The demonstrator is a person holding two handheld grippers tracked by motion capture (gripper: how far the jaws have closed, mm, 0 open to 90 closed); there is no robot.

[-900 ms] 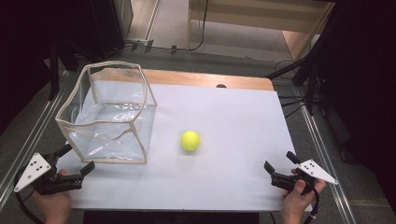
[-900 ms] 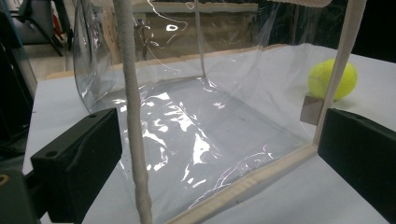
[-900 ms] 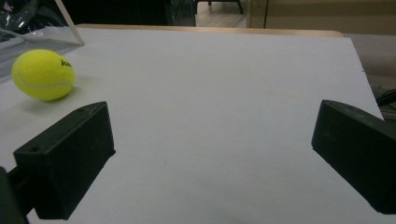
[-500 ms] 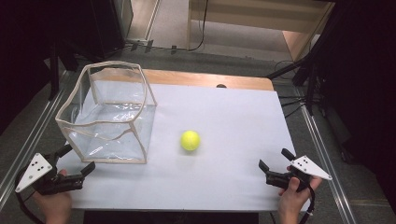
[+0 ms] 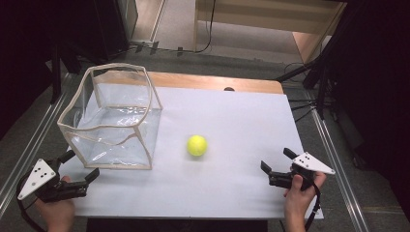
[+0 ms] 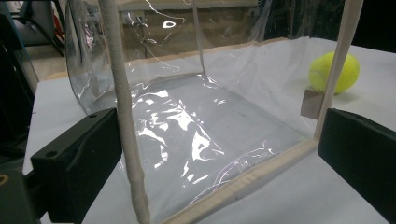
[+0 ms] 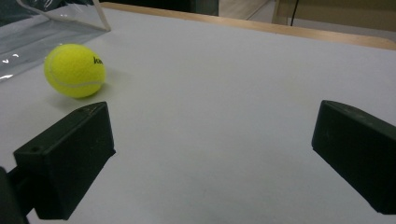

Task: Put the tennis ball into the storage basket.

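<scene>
A yellow tennis ball (image 5: 197, 145) lies on the white table (image 5: 241, 111), just right of a clear plastic box with beige trim (image 5: 111, 121). My left gripper (image 5: 80, 166) stands open at the box's near left corner, and its jaws point at the box without touching it. In the left gripper view the box (image 6: 187, 116) sits between the open jaws of the left gripper (image 6: 219, 140), with the ball (image 6: 334, 72) behind the box's right post. My right gripper (image 5: 278, 160) is open to the right of the ball and a little nearer the front edge. The right gripper (image 7: 212, 135) holds nothing, and the ball (image 7: 74, 70) lies ahead at the left.
The table's far edge is a wooden strip (image 5: 217, 82). Metal rails (image 5: 333, 159) run along both sides of the table. A corner of the clear box (image 7: 56, 18) reaches in at the top left of the right gripper view.
My right gripper has moved left and away from the front edge, nearer the ball. The left gripper, the ball and the box have stayed where they were.
</scene>
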